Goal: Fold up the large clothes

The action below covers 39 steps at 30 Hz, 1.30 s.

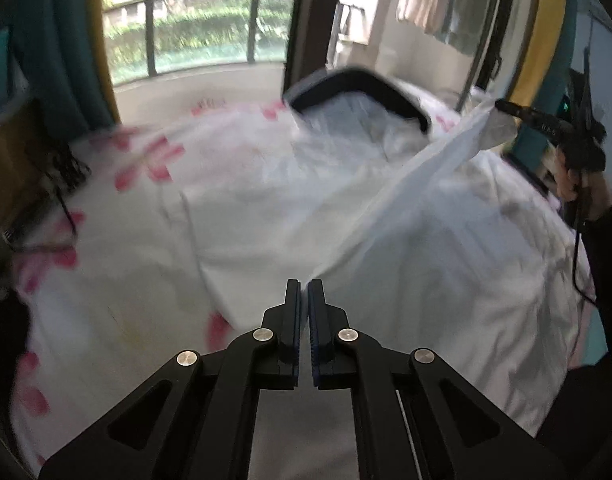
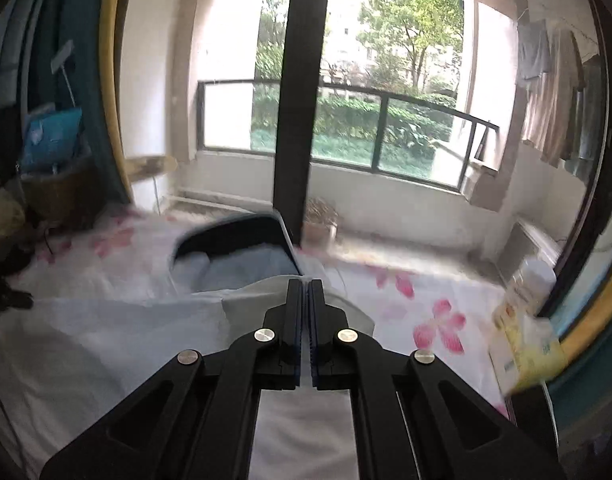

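Pinching the white garment [image 1: 266, 208] at its near edge, the left claw [image 1: 304, 286] is sitting with its jaws drawn almost together, a thin fold of cloth caught between the pads. Ahead of the claw the garment is lying spread over the floral sheet [image 1: 146, 160], its dark-lined collar [image 1: 357, 84] at the far end. Up and to the right of the claw a taut ridge of cloth is running to the right claw [image 1: 505, 107], which is nipping the other end above the bed, a hand [image 1: 581, 184] gripping its handle behind. The left claw is pointing steeply down at the bed.

In the right wrist view, the right claw [image 2: 304, 286] is likewise nearly closed, with white cloth showing between and below its fingers, so it is holding the garment too. Just beyond the tips the collar [image 2: 234, 236] is lying open; to the right of the claw are the sheet's pink flowers [image 2: 441, 326], and farther right a yellow box [image 2: 525, 344]. This claw is pointing only gently downward, toward the balcony railing [image 2: 385, 100].

To do this fold well, I judge both grips should be kept firm and the span between them kept taut and even, so the raised edge is carried over without twisting or dragging the body of the garment off square.
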Available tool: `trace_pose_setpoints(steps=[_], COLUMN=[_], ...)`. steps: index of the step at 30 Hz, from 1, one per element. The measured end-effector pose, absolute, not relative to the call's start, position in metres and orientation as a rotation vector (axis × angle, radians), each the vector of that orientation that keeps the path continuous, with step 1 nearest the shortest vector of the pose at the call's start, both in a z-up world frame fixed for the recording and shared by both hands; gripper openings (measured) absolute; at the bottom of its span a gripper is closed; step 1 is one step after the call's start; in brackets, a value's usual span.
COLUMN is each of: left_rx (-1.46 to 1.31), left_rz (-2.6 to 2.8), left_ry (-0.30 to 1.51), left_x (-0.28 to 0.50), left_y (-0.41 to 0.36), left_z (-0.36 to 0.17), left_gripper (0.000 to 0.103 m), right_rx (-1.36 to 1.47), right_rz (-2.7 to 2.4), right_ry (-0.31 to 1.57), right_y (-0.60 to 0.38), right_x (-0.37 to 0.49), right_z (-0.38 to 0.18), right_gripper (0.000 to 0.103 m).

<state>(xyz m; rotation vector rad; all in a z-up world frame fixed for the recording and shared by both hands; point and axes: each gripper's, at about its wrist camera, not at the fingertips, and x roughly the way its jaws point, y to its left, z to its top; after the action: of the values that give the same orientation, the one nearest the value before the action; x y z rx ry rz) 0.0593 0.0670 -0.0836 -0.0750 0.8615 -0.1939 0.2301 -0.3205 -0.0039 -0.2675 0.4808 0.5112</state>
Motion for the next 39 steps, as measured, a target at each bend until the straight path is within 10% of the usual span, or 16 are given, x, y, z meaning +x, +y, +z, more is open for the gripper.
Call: trace_pose_setpoints(steps=[7, 11, 15, 23, 27, 33, 35, 39], left_rx=[-0.089, -0.110, -0.125, -0.247, -0.291, -0.262, -0.229, -0.186], left_rz=[-0.226, -0.197, -0.157, -0.126, -0.057, -0.084, -0.106, -0.081], left_ry=[0.980, 1.005, 0.967, 0.918, 0.955, 0.932, 0.935, 0.908], left_x=[0.044, 0.050, 0.062, 0.106, 0.136, 0.159, 0.164, 0.169], left_y=[0.061, 0.069, 0.084, 0.125, 0.142, 0.138, 0.136, 0.137], left_z=[-0.114, -0.110, -0.096, -0.089, -0.113, -0.116, -0.117, -0.114], left_gripper=[0.005, 0.006, 0.036, 0.051, 0.051, 0.050, 0.008, 0.002], right_rx=[-0.237, -0.244, -0.202, -0.078, -0.102, -0.228, -0.242, -0.247], right_rz=[0.498, 0.454, 0.446, 0.453, 0.458, 0.488, 0.473, 0.440], right_ry=[0.762, 0.894, 0.882, 0.845, 0.921, 0.942, 0.916, 0.846], right_y=[-0.361, -0.377, -0.398, -0.402, -0.384, -0.356, -0.354, -0.355], right_x=[0.199, 0.174, 0.166, 0.214, 0.234, 0.223, 0.222, 0.226], right_z=[-0.083, -0.104, -0.098, -0.077, -0.096, -0.108, -0.102, -0.082], right_gripper=[0.008, 0.061, 0.062, 0.062, 0.062, 0.016, 0.004, 0.003])
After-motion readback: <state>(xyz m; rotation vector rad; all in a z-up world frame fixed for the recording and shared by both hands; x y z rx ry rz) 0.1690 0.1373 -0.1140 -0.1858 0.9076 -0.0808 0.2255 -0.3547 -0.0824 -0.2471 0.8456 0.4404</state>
